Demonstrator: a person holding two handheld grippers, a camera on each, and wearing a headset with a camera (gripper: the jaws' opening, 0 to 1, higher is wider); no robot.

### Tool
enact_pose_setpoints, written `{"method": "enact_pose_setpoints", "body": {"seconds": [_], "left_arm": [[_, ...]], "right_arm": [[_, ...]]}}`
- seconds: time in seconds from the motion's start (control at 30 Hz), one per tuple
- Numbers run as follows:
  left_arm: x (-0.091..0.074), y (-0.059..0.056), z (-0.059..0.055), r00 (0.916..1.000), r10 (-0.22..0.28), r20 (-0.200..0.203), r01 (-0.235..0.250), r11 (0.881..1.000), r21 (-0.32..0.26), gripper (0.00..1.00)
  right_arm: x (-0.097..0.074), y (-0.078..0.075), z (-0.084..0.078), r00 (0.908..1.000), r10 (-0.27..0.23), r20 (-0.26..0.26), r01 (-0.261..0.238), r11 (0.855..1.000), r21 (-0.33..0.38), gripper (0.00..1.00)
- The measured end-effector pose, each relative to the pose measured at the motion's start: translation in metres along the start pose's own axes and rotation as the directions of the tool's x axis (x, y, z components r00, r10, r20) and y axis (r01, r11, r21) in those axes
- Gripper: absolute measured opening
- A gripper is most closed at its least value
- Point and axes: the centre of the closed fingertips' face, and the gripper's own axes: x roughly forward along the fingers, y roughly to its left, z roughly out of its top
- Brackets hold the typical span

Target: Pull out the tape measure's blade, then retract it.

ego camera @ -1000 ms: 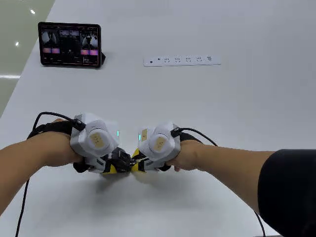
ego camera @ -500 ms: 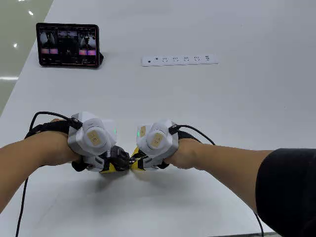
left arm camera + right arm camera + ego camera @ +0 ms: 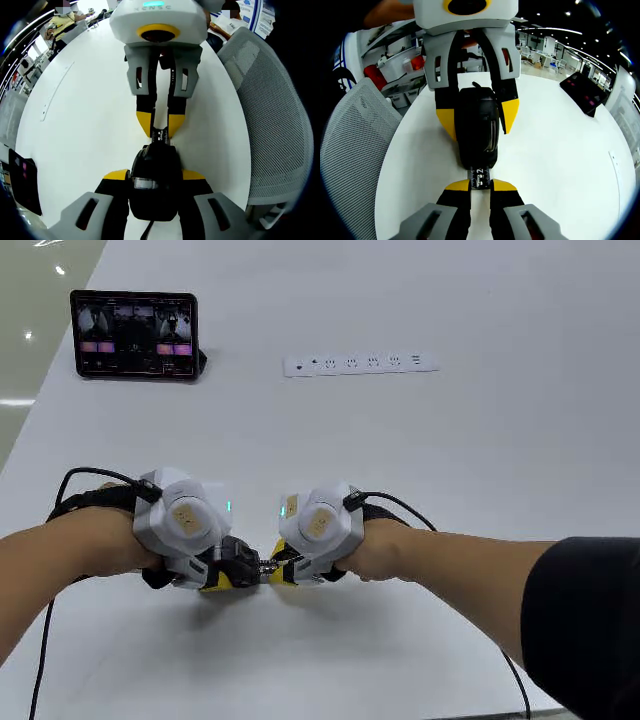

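- Black-cased tape measure (image 3: pixel 477 125) sits low over the white workbench (image 3: pixel 470 440), near the person's edge. It is clamped across its sides by the yellow-tipped jaws of the left gripper (image 3: pixel 154 175).
- The right gripper (image 3: pixel 480 187) has its jaws closed almost together on the blade (image 3: pixel 160 135). It pinches the tip just outside the case mouth, and a "2" is readable on the short exposed stretch.
- Progress, as a judgement: barely any blade is out, so the pull looks to be at its very start. The full draw and the whole retraction are left to do.
- Pose: the two grippers face each other nose to nose, nearly touching. A forearm reaches in from either side, and both grippers are held level, close above the tabletop.
- A tablet (image 3: pixel 135 335) and a power strip (image 3: pixel 360 364) lie well apart from the work, at the far side of the bench.
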Motion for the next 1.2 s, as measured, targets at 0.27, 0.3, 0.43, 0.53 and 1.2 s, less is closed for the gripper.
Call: {"method": "enact_pose_setpoints", "body": {"seconds": [0.27,0.3,0.43,0.53,1.2], "left_arm": [[-0.001,0.000,0.000,1.0000,0.001,-0.002,-0.001,1.000,-0.001,0.33],[-0.002,0.000,0.000,1.0000,0.001,-0.002,-0.001,1.000,-0.001,0.33],[-0.002,0.001,-0.001,1.0000,0.002,-0.003,-0.002,1.000,-0.004,0.33],[-0.002,0.000,-0.001,1.0000,0.003,-0.003,-0.003,1.000,-0.005,0.33],[-0.002,0.001,0.000,1.0000,0.006,-0.004,-0.006,1.000,-0.006,0.33]], "right_arm": [[-0.004,-0.001,-0.004,0.9999,0.001,-0.010,-0.001,1.000,0.009,0.10],[-0.005,-0.001,-0.004,0.9999,0.002,-0.012,-0.002,1.000,0.013,0.10],[-0.007,-0.002,-0.006,0.9999,0.001,-0.017,-0.001,1.000,0.013,0.10],[-0.009,-0.002,-0.008,0.9998,0.002,-0.017,-0.001,1.000,0.015,0.10],[-0.020,-0.003,-0.020,0.9995,-0.002,-0.031,0.002,1.000,0.013,0.10]]}}
